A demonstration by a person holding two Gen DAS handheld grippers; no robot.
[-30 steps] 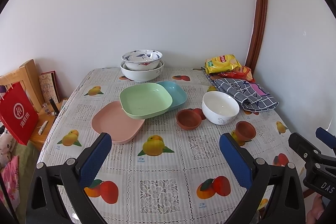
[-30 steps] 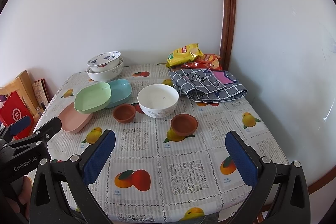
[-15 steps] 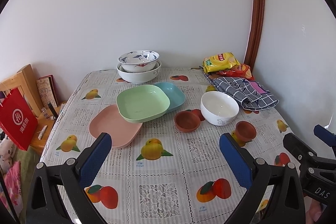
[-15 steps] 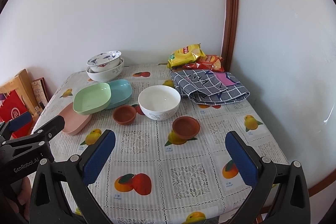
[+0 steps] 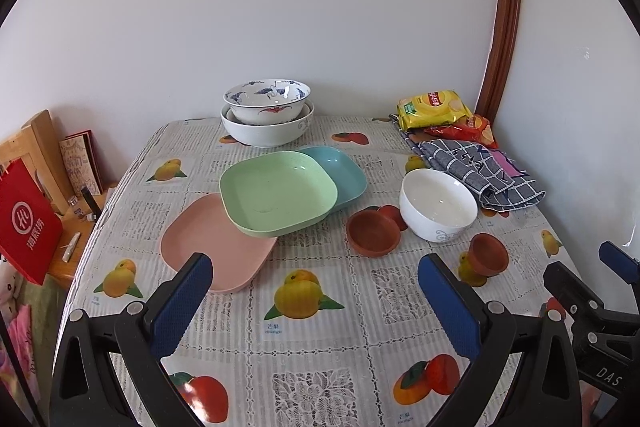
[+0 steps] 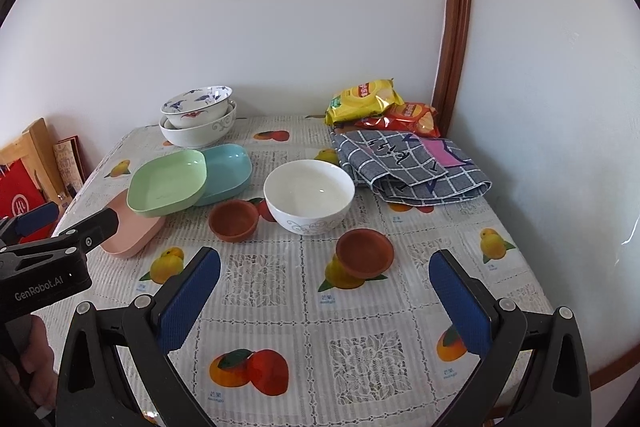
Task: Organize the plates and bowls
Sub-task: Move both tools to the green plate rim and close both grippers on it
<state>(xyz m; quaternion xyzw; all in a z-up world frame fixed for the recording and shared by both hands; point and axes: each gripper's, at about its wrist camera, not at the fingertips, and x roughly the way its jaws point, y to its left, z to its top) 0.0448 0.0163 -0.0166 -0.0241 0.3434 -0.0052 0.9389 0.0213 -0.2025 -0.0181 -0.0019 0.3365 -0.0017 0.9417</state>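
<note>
Both grippers, left gripper (image 5: 314, 291) and right gripper (image 6: 326, 287), hover wide open and empty above the table (image 5: 320, 367); green plate (image 5: 276, 193) and white bowl (image 6: 309, 195) lie well ahead of them.

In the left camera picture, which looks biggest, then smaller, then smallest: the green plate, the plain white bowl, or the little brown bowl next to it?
1. Green plate, clearly the widest.
2. Plain white bowl.
3. Little brown bowl, the smallest.
All three sit at a similar depth on the table, so nearness hardly skews the order.

I see three overlapping plates (image 5: 276, 195) left of the lone bowl (image 5: 438, 205), stacked bowls (image 5: 267, 119) behind them on the counter (image 5: 320, 327).
</note>
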